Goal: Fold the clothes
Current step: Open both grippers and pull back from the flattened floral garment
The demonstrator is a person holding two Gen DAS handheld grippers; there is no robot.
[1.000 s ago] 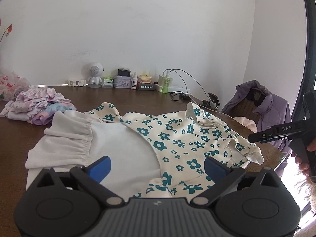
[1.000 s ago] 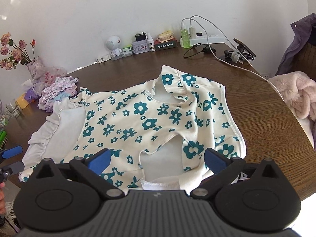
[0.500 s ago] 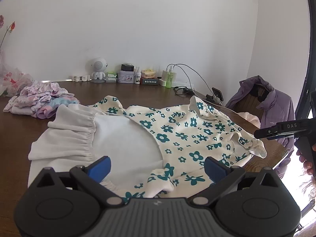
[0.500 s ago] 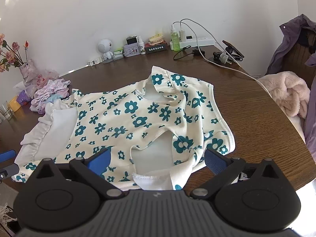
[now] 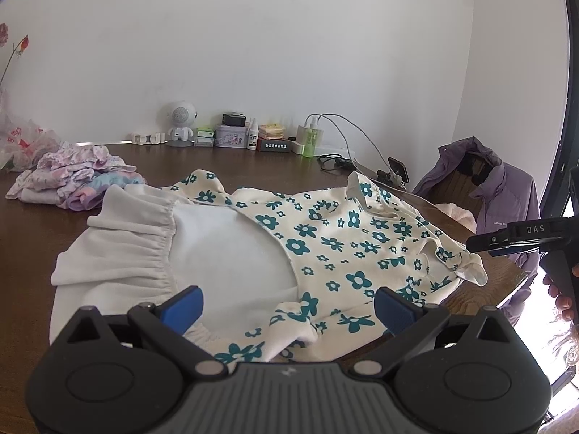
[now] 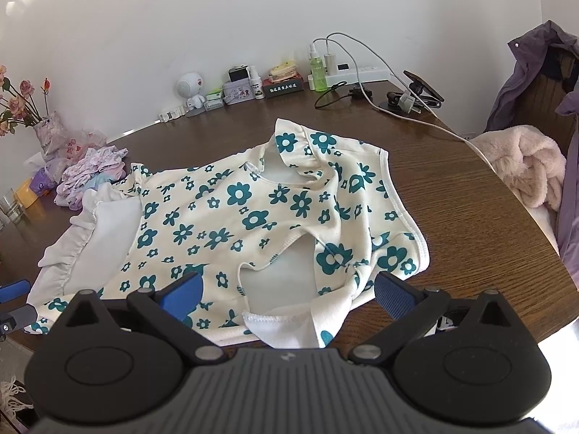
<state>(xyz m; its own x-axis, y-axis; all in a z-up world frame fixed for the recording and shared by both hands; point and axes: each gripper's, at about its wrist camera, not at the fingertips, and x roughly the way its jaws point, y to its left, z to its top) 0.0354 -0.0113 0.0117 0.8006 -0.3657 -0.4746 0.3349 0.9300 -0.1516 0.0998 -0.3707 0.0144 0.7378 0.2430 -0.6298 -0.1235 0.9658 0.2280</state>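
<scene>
Left gripper (image 5: 287,300) low at the near edge, blue fingers (image 5: 181,303) spread wide, nothing between them. Right gripper (image 6: 286,296) likewise wide and empty, hanging over the near hem.

Just beyond, dress (image 6: 253,217) spread across the table (image 6: 452,188), cream with teal flowers, white ruffled skirt part (image 5: 119,238) to the left, neck opening toward the far side. Lying rumpled rather than flat: near edge curled under, white lining flipped out at the near hem (image 6: 282,325), one sleeve (image 5: 466,271) at the right table edge. Could suit a garment just laid out, or one part-way through a fold; cannot tell which.

Risks from here:
- Near hem close to the table lip; a tug toward the near side likely to drag the whole dress off, soft knit sliding easily on polished wood.
- Pinching only the top layer likely to separate the layers and leave the lining bunched inside the fold.
- Ruffle gathers bulky; a crease laid across them likely to spring open.
- Two grippers close together at the right end; crossing paths could knock one into the other.

Farther left, pile (image 6: 94,173) of pastel clothes; a wide sweep of the skirt end could snag or topple it. Farther right, cable (image 6: 434,123) trailing across the table beside the shoulder; a lifted corner could catch it. At the far wall, bottles (image 6: 318,68) and small boxes well clear. Jacket (image 5: 499,195) on the chair beyond the right edge, out of the way.
</scene>
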